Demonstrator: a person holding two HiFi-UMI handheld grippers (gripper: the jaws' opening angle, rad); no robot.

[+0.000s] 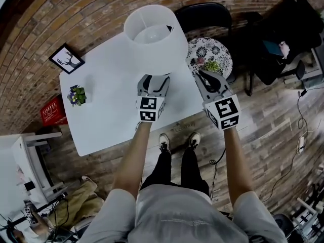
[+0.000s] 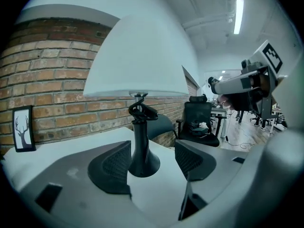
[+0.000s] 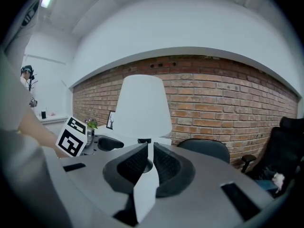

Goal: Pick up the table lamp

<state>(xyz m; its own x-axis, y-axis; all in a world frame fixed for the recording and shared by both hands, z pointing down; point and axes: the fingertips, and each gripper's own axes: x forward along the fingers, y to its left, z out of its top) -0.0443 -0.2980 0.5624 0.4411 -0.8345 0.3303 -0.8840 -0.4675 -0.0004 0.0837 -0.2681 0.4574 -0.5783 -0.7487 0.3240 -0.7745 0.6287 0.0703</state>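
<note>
The table lamp has a tall white shade point(image 1: 154, 37) and a dark flared base point(image 2: 142, 152), and it stands on the white table point(image 1: 111, 120) near the far edge. My left gripper point(image 2: 152, 158) is open. Its jaws sit low on either side of the base, with a small gap on each side. In the head view the left gripper point(image 1: 153, 85) reaches under the shade. My right gripper point(image 1: 208, 80) hovers at the table's right edge, shut and holding nothing. It points at the lamp's shade point(image 3: 142, 106) from the side.
A framed deer picture point(image 1: 67, 58) leans at the table's back left, and a small potted plant point(image 1: 77, 95) stands on the left. A round patterned side table point(image 1: 223, 65) and a black chair point(image 1: 205, 14) are to the right. A red crate point(image 1: 53, 110) sits on the floor to the left.
</note>
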